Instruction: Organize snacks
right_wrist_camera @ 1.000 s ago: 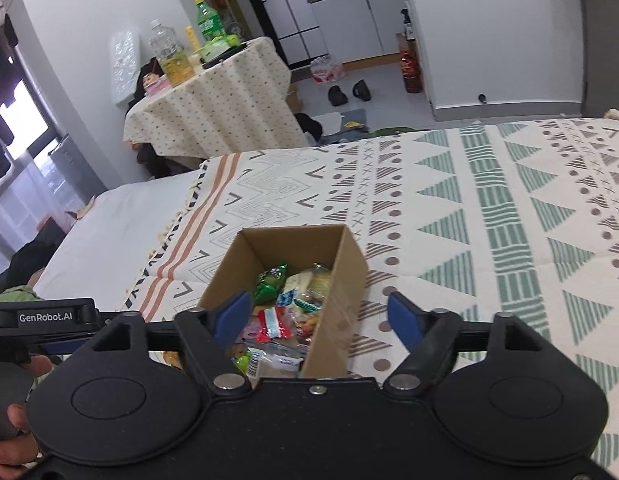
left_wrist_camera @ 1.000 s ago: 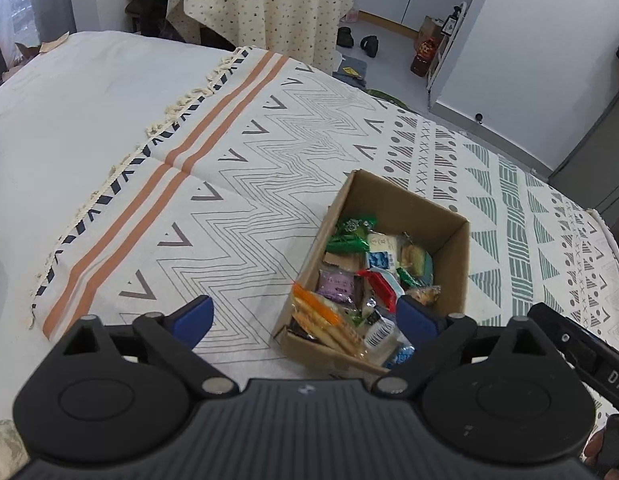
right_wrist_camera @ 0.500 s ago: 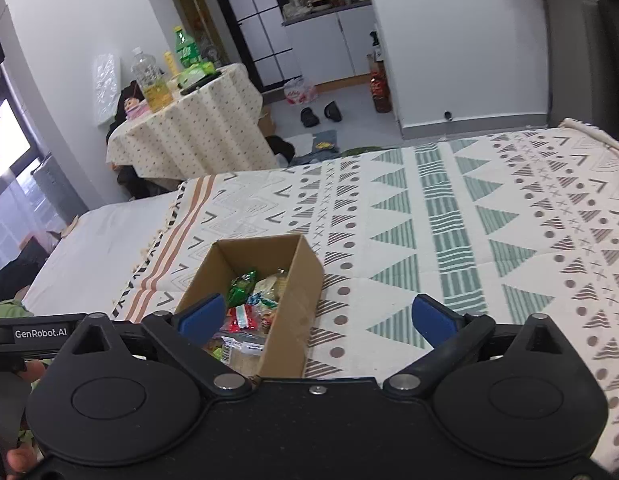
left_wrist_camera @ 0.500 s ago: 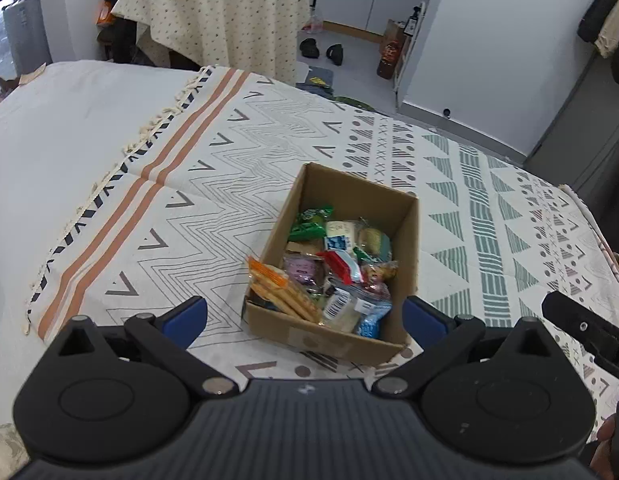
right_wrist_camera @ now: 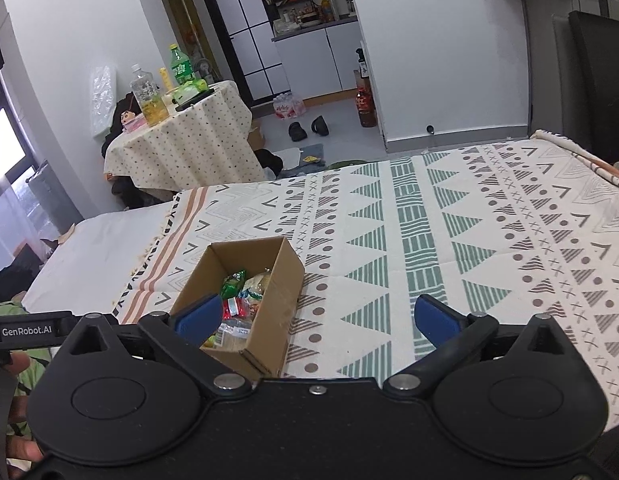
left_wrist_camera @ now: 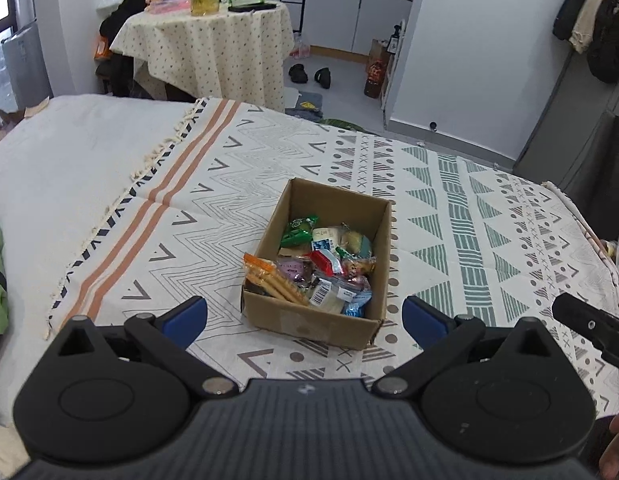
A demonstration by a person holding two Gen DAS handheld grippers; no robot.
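Looks basically done: snacks point(left_wrist_camera: 317, 268) all piled inside the cardboard box point(left_wrist_camera: 383, 240), both the left gripper point(left_wrist_camera: 305, 320) and right gripper point(right_wrist_camera: 317, 318) wide and empty, nothing loose around the box.

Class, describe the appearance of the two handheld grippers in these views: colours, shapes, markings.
Both the left gripper and right gripper have matte black bodies with two round discs, silver pivot screws and blue fingertips. White "GenRobot.AI" lettering marks the left one's side.

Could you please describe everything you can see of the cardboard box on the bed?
The cardboard box is a small, open-topped, brown rectangular carton, with no top flaps showing. It sits upright on the patterned blanket and holds a loose pile of wrapped snacks, including an orange biscuit packet leaning over its near-left rim. Neither hand-held gripper touches it.
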